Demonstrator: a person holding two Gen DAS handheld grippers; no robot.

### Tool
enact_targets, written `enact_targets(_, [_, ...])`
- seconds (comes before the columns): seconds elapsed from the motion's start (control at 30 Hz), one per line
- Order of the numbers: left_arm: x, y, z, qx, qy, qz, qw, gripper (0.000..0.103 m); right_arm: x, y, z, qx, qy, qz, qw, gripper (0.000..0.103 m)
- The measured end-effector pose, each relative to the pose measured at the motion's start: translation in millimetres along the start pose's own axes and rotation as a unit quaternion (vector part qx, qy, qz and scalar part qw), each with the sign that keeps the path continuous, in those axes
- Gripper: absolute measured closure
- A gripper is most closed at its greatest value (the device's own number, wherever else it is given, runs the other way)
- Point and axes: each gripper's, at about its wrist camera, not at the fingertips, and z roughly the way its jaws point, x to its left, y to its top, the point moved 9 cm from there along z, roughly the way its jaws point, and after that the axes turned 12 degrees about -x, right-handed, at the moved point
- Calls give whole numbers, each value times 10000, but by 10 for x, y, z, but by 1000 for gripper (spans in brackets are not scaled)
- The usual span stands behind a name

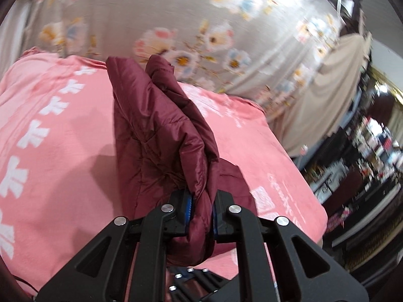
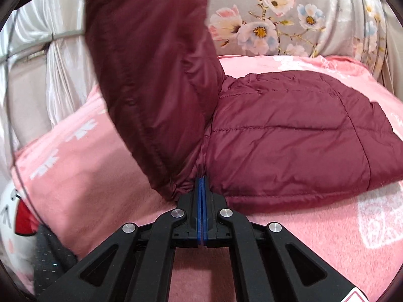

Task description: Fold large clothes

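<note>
Both grippers clamp jacket (image 2: 289, 136) | left (image 1: 201, 209) | right (image 2: 202, 183)

Bright indoor light, glare top right, motion blur, fisheye-warped dark corners

This is a bedroom in a home. Under and ahead of the right gripper (image 2: 202, 183) spreads a bed covered with a pink blanket (image 2: 100, 188) printed in white. Beyond it hangs a grey flowered curtain (image 2: 289, 25), with shiny white draped cloth (image 2: 58, 70) to the gripper's left. A white plush toy (image 2: 10, 216) sits low on that side. Right of the left gripper (image 1: 201, 209), blurred crowded shelves (image 1: 372, 151) stand past the bed's edge.
</note>
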Motion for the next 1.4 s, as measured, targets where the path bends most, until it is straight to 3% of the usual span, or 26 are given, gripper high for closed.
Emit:
enact_targets(0.17, [-446, -203, 460, 468, -385, 218, 9979, 93, -240, 81, -360, -155, -64, 264, 9995, 103])
enact_targets(0.27, [-662, -405, 801, 891, -604, 217, 9940, 93, -623, 122, -644, -106, -333, 676, 9971, 103])
enact_targets(0.4, [-835, -728, 1210, 1324, -619, 248, 9889, 93, -1169, 229, -967, -199, -880, 1033, 9906, 103])
enact_targets(0.43, [-864, -810, 1300, 1431, -614, 230, 9875, 93, -1479, 308, -1119, -262, -1161, 1219, 9854, 103])
enact_targets(0.6, [-950, -1234, 1643, 1864, -537, 193, 9808, 94, -2017, 434, -1305, -408, -1580, 1427, 9762, 101])
enact_targets(0.9, [-1026, -1642, 1955, 2151, -402, 363, 9751, 93, -2316, 635, -1214, -444, -1475, 1575, 9754, 94])
enact_targets(1.03, [-1017, -1593, 1881, 2042, -471, 420, 9769, 90, -2283, 780, -1118, -419, -1378, 1437, 9791, 93])
enact_targets(1.1, [-1075, -1494, 1746, 2010, -714, 233, 9767, 71, -2276, 854, -1102, -460, -1378, 1336, 9803, 82])
enact_targets(1.13, [-1105, -1424, 1686, 1973, -823, 106, 9768, 63, -2273, 914, -1094, -507, -1350, 1305, 9809, 66])
enact_targets(1.17, [-1111, -1281, 1570, 1828, -945, -39, 9786, 45, -2273, 1011, -1090, -603, -1281, 1278, 9816, 53])
enact_targets(1.2, [-1105, -1106, 1435, 1606, -1054, -125, 9813, 34, -2264, 1091, -1070, -666, -1194, 1268, 9825, 49])
enact_targets(1.27, [-1041, -641, 1109, 992, -1209, -197, 9875, 30, -2237, 1273, -975, -712, -950, 1305, 9843, 47])
enact_targets(1.3, [-971, -441, 992, 713, -1144, -193, 9907, 27, -2219, 1348, -918, -723, -830, 1349, 9847, 46])
enact_targets(1.4, [-556, 73, 771, -2, -376, -174, 9991, 25, -2169, 1550, -641, -615, -437, 1600, 9842, 46])
